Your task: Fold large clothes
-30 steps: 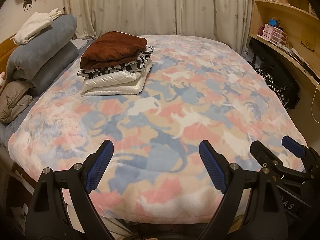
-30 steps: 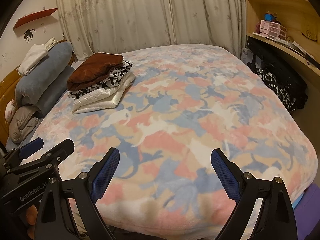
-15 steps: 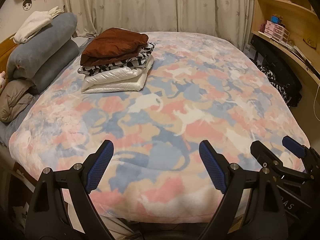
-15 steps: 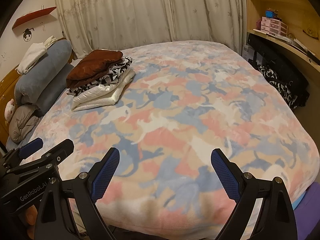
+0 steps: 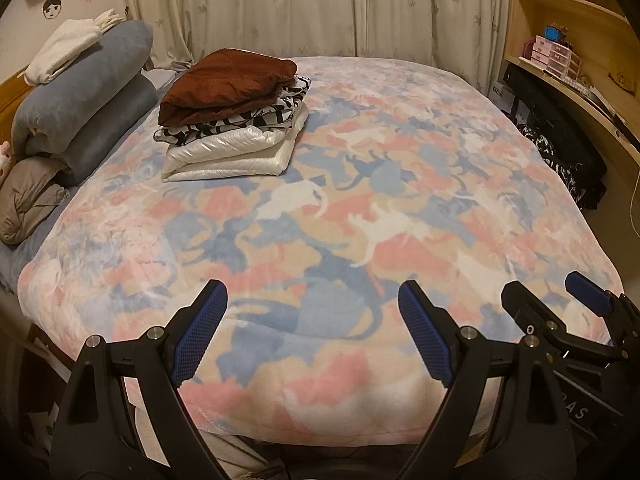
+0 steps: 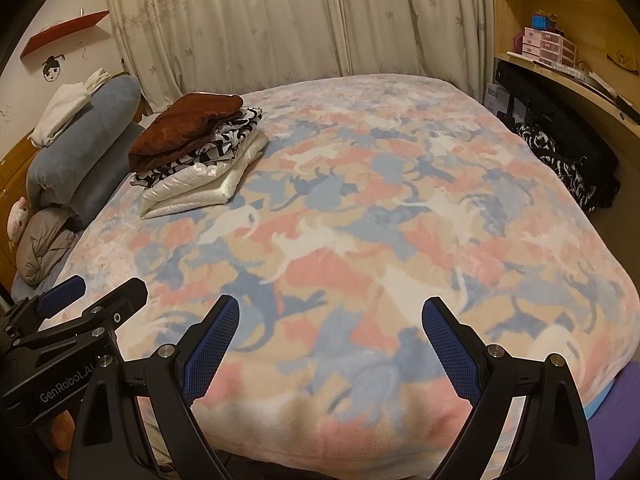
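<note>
A stack of folded clothes [image 5: 232,112] lies at the far left of the bed: a brown garment on top, a black-and-white one under it, white padded ones at the bottom. It also shows in the right wrist view [image 6: 196,152]. My left gripper [image 5: 312,328] is open and empty above the bed's near edge. My right gripper [image 6: 330,344] is open and empty beside it, and it shows at the right of the left wrist view [image 5: 560,300]. Both are well short of the stack.
A pink, blue and beige cat-print blanket [image 5: 360,220] covers the bed. Rolled grey-blue bedding [image 5: 80,100] and pillows lie at the left. A black patterned garment [image 5: 560,156] hangs by the wooden shelf [image 5: 580,80] on the right. Curtains [image 5: 320,8] are behind.
Both grippers have drawn slightly nearer to the bed and tilted, so the stack and bed sit a little lower in view. Both stay open and empty.
</note>
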The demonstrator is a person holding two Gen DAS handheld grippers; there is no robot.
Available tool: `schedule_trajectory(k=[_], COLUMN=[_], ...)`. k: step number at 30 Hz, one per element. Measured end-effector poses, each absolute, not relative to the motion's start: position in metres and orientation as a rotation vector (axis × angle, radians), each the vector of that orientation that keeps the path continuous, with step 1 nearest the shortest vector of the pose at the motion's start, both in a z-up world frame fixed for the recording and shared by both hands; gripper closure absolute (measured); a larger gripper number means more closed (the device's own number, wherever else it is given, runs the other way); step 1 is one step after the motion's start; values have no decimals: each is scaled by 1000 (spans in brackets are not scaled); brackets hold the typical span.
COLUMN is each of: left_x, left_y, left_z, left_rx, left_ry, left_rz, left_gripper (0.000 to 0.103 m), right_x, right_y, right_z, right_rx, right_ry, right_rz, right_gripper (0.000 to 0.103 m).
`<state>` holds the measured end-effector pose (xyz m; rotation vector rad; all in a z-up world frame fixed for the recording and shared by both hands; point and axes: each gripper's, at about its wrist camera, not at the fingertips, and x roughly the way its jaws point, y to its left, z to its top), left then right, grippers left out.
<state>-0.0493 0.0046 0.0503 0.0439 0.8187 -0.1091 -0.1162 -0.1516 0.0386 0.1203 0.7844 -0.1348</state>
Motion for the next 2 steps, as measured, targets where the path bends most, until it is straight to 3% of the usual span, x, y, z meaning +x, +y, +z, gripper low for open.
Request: schedule_trajectory(k=[2], left_x=[-48], left_y=[5], left_z=[48], left_rx=[42], left_ry=[825], left_rz=[-110], left_gripper=[17], right_x=[-116], right_y=[-151], right_z=[38], right_rx=[120], right_ry=[786], right_rz=[-136], right_gripper=[9])
